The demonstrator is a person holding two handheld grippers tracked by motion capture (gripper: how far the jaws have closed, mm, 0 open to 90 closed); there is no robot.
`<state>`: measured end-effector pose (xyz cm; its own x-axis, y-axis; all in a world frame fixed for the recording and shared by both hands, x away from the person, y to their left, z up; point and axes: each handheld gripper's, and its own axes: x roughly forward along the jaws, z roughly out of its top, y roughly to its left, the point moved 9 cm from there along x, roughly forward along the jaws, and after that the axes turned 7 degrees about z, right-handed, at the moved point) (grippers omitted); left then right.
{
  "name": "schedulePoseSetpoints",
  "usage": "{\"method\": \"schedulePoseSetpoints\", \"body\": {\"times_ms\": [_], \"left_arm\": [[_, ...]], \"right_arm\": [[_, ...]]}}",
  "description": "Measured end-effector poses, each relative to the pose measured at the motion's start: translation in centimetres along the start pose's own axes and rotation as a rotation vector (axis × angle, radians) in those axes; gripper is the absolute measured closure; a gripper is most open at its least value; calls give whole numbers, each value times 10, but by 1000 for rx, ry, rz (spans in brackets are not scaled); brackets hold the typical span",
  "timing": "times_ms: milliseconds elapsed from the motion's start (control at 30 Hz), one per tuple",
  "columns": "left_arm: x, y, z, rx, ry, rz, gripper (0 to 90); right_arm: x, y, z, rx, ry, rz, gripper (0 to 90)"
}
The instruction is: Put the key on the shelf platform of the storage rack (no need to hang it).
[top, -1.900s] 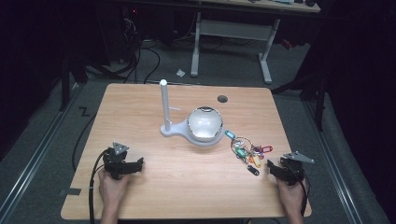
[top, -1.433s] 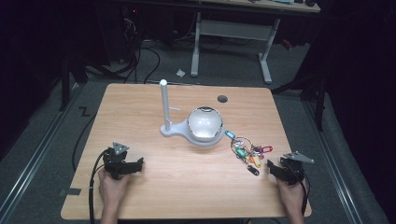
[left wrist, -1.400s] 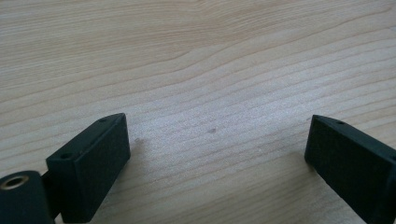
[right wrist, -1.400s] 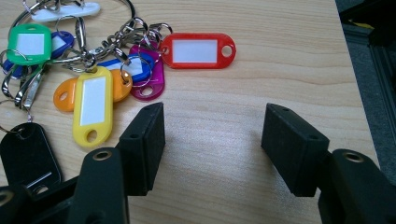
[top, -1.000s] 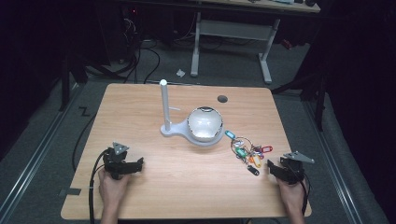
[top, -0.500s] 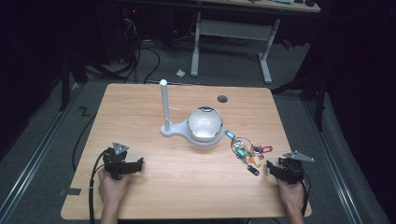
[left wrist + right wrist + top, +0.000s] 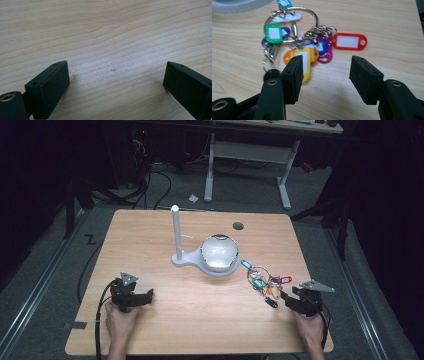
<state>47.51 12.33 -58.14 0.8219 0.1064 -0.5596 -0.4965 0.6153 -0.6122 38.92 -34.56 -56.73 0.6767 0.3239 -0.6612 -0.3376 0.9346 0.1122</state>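
A bunch of keyrings with coloured tags (image 7: pixel 265 282) lies on the wooden table (image 7: pixel 150 235), right of the middle. In the right gripper view the bunch (image 7: pixel 307 45) spreads just beyond the jaws, with green, yellow, orange, purple and red tags. My right gripper (image 7: pixel 286 300) rests on the table close to the right of the bunch and points at it. Its jaws (image 7: pixel 325 67) are open, have just been closing a little, and hold nothing between them. My left gripper (image 7: pixel 148 295) lies at the front left, wide open over bare wood (image 7: pixel 116 77).
A white stand with an upright post (image 7: pixel 175 232) and a round bowl (image 7: pixel 219 254) sits mid-table, just left of the keys. A small round hole (image 7: pixel 238 225) marks the far side of the tabletop. Dark floor, cables and a desk frame lie beyond.
My right gripper has edged very slightly left toward the keys. The left gripper and the objects have stayed where they were.
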Motion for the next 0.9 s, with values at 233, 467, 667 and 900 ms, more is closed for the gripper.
{"method": "schedulePoseSetpoints", "body": {"times_ms": [233, 467, 667, 900], "left_arm": [[0, 0, 0, 0, 0, 0, 69], [0, 0, 0, 0, 0, 0, 69], [0, 0, 0, 0, 0, 0, 70], [0, 0, 0, 0, 0, 0, 69]], "right_arm": [[6, 12, 10, -27, 0, 31, 454], [12, 21, 20, -52, 1, 57, 461], [20, 28, 27, -72, 12, 73, 461], [30, 33, 37, -73, 20, 97, 452]]}}
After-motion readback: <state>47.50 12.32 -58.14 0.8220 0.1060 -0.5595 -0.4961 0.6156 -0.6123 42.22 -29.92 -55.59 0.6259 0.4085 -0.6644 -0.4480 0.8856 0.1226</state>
